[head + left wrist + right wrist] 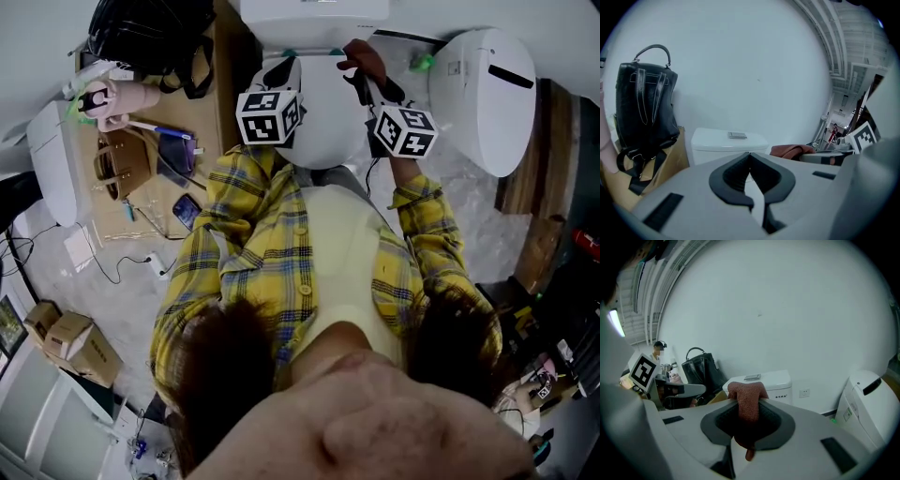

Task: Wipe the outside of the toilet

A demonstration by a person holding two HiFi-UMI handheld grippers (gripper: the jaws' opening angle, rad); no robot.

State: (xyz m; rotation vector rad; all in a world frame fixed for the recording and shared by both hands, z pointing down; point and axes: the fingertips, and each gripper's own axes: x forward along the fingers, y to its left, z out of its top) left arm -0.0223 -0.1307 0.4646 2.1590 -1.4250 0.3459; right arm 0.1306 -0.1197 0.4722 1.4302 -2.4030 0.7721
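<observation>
A white toilet stands in front of me, its tank [314,11] against the wall and its closed lid [323,122] below my grippers. The tank [729,141] carries a flush button [737,135]. My left gripper [279,67] hovers over the lid's left side. In its own view the left gripper [750,155] is shut, with nothing between the jaws. My right gripper [364,82] is over the lid's right side. There the right gripper [749,398] is shut on a reddish-brown cloth [749,405], which hangs over the jaw tips; the same cloth [361,54] [791,150] shows elsewhere.
A second white toilet [483,94] [869,401] stands to the right. A black backpack [150,33] [644,108] leans against the wall on the left, above a wooden board [202,94] holding small items. Cardboard boxes [75,342] and cables lie on the floor at the left.
</observation>
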